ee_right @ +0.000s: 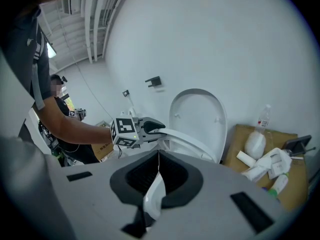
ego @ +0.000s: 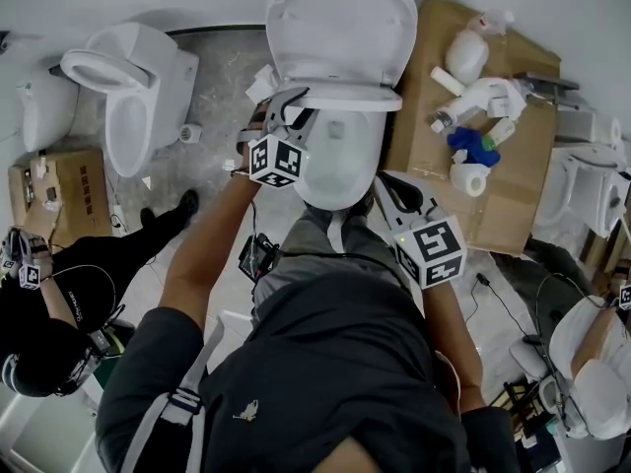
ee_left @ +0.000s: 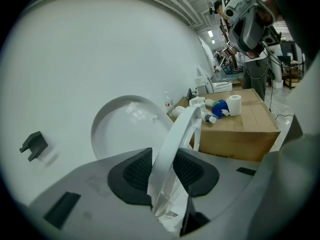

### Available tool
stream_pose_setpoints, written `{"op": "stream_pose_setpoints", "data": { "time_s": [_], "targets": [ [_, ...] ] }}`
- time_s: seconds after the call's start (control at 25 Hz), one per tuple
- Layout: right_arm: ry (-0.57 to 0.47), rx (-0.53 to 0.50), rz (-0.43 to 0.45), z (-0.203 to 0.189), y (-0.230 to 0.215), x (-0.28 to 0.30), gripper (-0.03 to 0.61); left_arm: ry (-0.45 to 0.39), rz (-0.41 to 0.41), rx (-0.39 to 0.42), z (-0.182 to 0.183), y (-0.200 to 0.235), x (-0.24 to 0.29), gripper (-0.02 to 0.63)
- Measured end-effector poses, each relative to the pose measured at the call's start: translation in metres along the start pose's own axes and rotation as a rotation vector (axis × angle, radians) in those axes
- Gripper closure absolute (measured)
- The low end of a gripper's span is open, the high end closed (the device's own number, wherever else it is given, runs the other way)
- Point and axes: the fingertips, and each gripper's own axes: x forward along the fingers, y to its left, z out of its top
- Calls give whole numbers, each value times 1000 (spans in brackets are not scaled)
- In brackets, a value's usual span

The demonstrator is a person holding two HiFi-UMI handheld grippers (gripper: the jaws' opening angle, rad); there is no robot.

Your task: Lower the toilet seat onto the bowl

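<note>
The white toilet bowl (ego: 340,170) stands in front of me with its lid (ego: 340,23) upright against the wall. The seat (ego: 345,97) hangs tilted between lid and bowl. My left gripper (ego: 291,104) is shut on the seat's left edge. In the left gripper view the seat ring (ee_left: 182,129) runs edge-on between the pads (ee_left: 135,171), and the lid (ee_left: 120,129) is behind it. My right gripper (ego: 387,187) hovers by the bowl's right front, apart from the seat. Its tips (ee_right: 159,156) meet with nothing held, and it looks at the left gripper (ee_right: 150,129) on the seat (ee_right: 192,143).
A cardboard box (ego: 513,195) right of the toilet carries bottles and a paper roll (ego: 471,177). A second toilet (ego: 128,97) stands at the left and more fixtures (ego: 592,180) at the right. Another person (ego: 59,304) crouches at the lower left.
</note>
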Motion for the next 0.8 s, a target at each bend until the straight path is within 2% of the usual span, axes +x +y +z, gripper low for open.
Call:
{"op": "stream_pose_setpoints", "data": {
  "time_s": [0.36,0.8],
  "targets": [
    [14,-16,24,-7,24,8,571,7,-39,20,-11,-33,-19,485],
    [35,-25,42,-18,32,15,571,25,-92,64,-33,-83,-39,479]
  ]
}}
